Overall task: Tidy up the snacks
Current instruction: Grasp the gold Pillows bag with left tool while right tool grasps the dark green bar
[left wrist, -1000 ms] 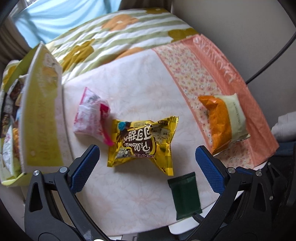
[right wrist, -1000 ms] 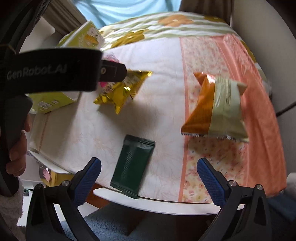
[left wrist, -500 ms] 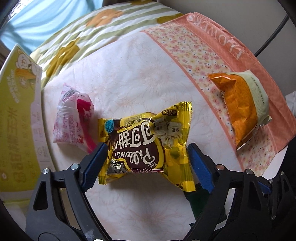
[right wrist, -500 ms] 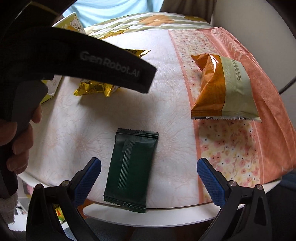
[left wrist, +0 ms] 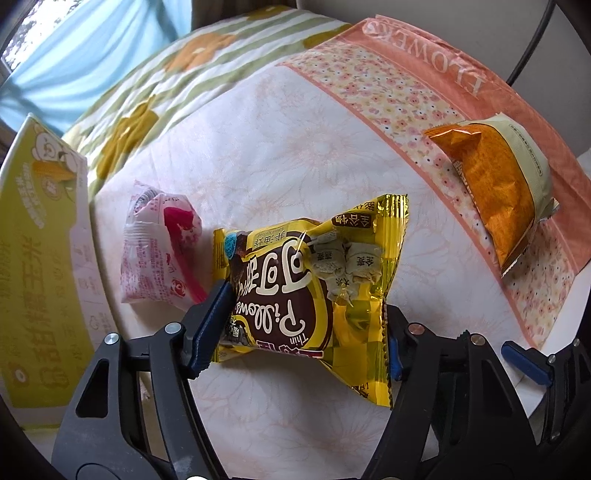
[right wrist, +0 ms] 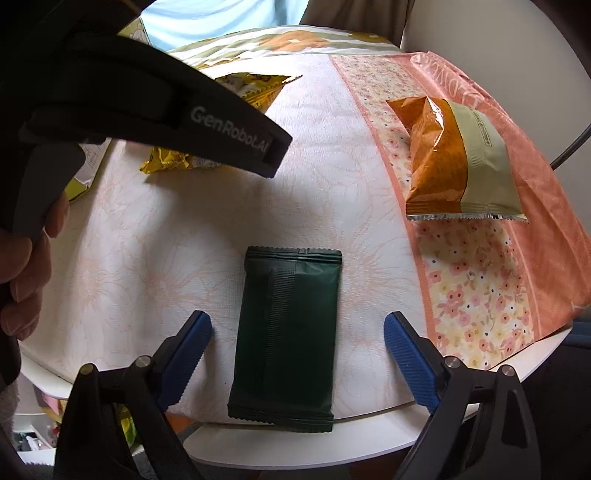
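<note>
On the cloth-covered surface [left wrist: 295,147], left gripper [left wrist: 303,325] fingers are closing onto the yellow Pillows snack bag [left wrist: 310,288]; right gripper [right wrist: 295,354], spread but narrowing, straddles the dark green packet [right wrist: 288,332]. Next: lifting into the yellow box [left wrist: 40,258], probably.

Premises: a lived-in room of a home. Evidence as follows. A small white round counter [right wrist: 303,448] is covered by a soft quilted cloth [left wrist: 280,155] with flower print, green stripes and a pink floral border. Light blue curtains [left wrist: 85,62] hang at a window behind it. Retail snack packets lie on the cloth, beside a yellow printed carton [left wrist: 40,258]. A pale plain wall [left wrist: 443,22] stands close at the right. Household clutter shows below the counter edge, too dim to identify.
</note>
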Demonstrator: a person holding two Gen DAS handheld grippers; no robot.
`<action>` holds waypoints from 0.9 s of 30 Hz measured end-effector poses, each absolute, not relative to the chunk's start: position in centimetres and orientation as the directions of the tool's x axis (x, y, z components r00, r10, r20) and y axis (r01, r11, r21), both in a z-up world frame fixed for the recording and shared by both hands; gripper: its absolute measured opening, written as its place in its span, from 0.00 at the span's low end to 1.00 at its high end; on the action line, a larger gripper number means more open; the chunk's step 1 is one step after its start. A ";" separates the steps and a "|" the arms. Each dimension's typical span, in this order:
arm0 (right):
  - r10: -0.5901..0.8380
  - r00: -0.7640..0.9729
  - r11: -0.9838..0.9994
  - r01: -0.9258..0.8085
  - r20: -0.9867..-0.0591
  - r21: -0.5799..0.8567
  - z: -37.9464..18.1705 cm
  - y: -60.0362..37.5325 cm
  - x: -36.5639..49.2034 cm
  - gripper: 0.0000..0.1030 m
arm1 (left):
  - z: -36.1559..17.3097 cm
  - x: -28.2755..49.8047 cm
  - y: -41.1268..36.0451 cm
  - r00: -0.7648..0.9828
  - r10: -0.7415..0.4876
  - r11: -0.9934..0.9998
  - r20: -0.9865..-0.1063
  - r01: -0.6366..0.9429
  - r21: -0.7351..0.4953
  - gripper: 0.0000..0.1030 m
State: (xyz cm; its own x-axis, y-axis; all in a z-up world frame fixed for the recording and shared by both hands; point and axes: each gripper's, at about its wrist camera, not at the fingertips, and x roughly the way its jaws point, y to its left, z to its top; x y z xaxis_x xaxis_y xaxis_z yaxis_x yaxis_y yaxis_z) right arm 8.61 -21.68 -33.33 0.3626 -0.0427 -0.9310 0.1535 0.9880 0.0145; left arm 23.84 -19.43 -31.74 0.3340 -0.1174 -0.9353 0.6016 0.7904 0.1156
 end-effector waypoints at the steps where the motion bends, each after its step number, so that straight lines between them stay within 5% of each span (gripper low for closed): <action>1: -0.045 0.364 0.988 0.157 -0.930 0.013 -33.4 -21.7 8.6 0.88 | -31.7 23.9 -19.3 0.331 -0.115 0.794 -0.937 0.598 0.113 0.63; 9: -0.047 0.385 0.988 0.154 -0.922 0.014 -33.1 -21.8 9.0 0.67 | -30.4 24.1 -18.2 0.325 -0.150 0.821 -0.934 0.567 0.065 0.61; 14: -0.024 0.392 0.993 0.116 -0.919 0.024 -32.7 -21.7 9.7 0.42 | -29.8 23.9 -18.1 0.344 -0.142 0.822 -0.928 0.563 0.083 0.61; 27: 0.051 0.438 0.992 0.079 -0.897 0.095 -31.0 -23.7 11.2 0.40 | -27.9 23.9 -17.1 0.366 -0.125 0.868 -0.922 0.491 0.077 0.58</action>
State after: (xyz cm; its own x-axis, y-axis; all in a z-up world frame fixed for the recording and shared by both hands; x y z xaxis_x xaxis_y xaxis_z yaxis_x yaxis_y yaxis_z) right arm 11.19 -23.70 -30.96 0.4383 0.0506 -0.8974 0.0793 0.9924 0.0946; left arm 23.94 -17.10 -27.92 0.3657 -0.1253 -0.9223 0.4911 0.8677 0.0769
